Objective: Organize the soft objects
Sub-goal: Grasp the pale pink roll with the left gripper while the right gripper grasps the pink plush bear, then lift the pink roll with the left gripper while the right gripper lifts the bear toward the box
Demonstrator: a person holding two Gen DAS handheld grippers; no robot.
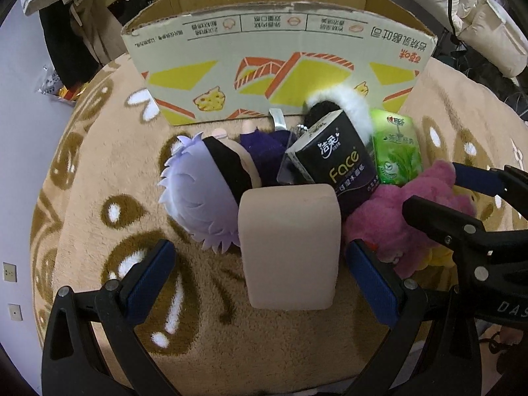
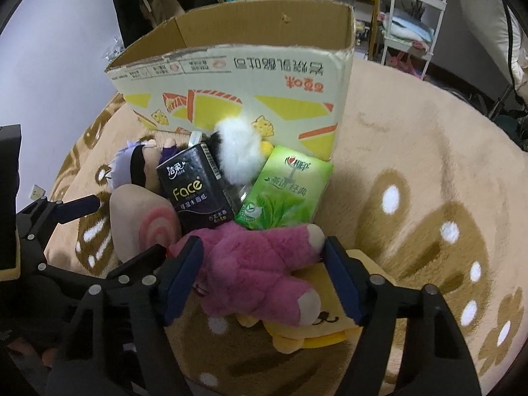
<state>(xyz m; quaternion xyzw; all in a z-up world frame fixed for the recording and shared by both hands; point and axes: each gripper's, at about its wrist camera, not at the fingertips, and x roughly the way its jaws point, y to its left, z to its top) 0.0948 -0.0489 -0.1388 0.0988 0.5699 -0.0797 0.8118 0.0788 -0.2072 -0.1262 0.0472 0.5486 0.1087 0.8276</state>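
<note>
Right gripper (image 2: 260,277) straddled the soft, light pink plush (image 2: 250,264), jaws apart; left gripper (image 1: 260,283) spread around a squashy beige cushion (image 1: 290,244).

**Background items, not task-related**

Tan fleece blanket (image 1: 231,346) with brown and white cartoon print covers the surface. Coats (image 1: 82,33) hang at back left. White metal rack (image 2: 412,16) holds folded linens. Wall sockets (image 1: 10,272) on the left wall.

Both wrist views close, steeply downward, sharing pile
</note>
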